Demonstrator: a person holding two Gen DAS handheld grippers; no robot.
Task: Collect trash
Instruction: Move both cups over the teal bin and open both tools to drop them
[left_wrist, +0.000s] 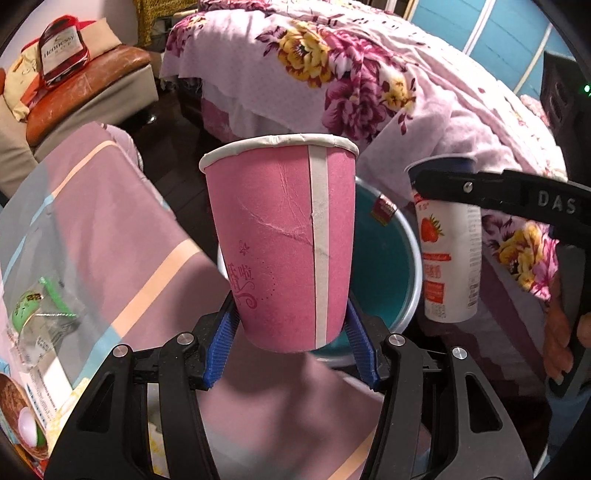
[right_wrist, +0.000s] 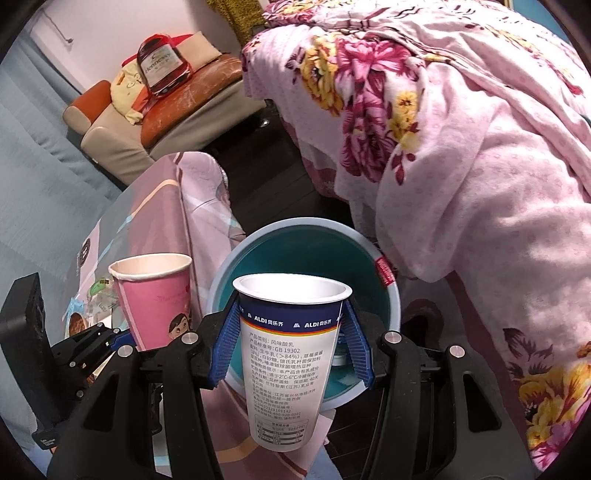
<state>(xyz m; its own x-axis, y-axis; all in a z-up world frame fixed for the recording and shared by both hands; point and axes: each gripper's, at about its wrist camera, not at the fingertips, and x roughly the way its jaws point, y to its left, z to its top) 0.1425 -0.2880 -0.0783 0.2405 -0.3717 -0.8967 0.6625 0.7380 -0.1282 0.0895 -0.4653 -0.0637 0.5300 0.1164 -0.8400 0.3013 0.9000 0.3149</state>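
The left gripper (left_wrist: 291, 328) is closed on a pink paper cup (left_wrist: 282, 240); its blue ribbed fingers (left_wrist: 221, 343) are pressed against the lower wall on either side, near the base. The cup is held upright with its long axis vertical and tipped slightly, the rolled white rim at the top and the mouth pointing up — most of its body stands clear above the fingers. A creased wall and a white seam strip can be seen on it.

The right gripper (right_wrist: 291, 343) is clamped on a white yogurt cup (right_wrist: 288, 354), gripped just below its flared rim by the blue fingers (right_wrist: 354, 343). This cup is likewise upright, mouth up, with its narrower base hanging well below the fingertips.

The two cups are held side by side, near each other but apart. Behind and below both lies a round teal bin (right_wrist: 391, 295), open at the top; the yogurt cup is seen in front of its near rim. To the left a table draped in a pink striped cloth (left_wrist: 122, 236) carries a snack wrapper (left_wrist: 40, 314). Beyond, a bed is covered with a floral quilt (right_wrist: 461, 147).
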